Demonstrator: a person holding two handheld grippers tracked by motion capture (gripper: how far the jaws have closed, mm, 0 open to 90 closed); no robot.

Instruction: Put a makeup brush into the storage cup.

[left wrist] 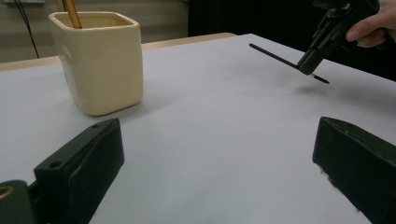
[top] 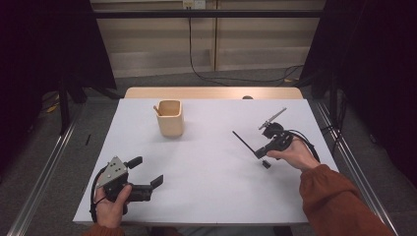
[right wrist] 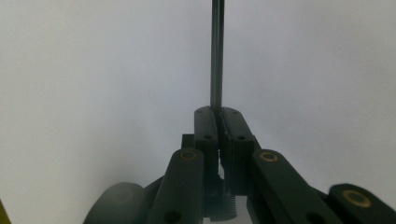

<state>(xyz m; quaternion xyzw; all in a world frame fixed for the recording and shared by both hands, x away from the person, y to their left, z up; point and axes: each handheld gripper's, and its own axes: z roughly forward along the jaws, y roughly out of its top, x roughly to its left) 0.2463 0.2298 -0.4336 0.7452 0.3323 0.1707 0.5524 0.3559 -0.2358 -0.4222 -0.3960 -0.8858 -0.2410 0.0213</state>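
Black stick [top: 242, 140], thin and straight, is clamped in the right gripper [top: 259, 154], whose jaws are closed tight on it near one end. In the high view it sticks out to the upper left from the jaws, above the white table [top: 206, 162], to the right of the beige cup [top: 170, 118]. The cup stands well apart from it and has a wooden stick [top: 157, 110] inside. The left gripper [top: 146, 172] rests near the front left corner of the table, jaws wide apart, nothing between them.

From the left gripper view, its two jaws stand far from each other with bare table between them. The cup [left wrist: 100, 60] is at the upper left, and the right gripper [left wrist: 308, 65] holds the black stick [left wrist: 275, 55] above the table at the upper right.

From the right gripper view, the jaws press together on the black stick [right wrist: 216, 51], which goes straight up from them over the white surface.
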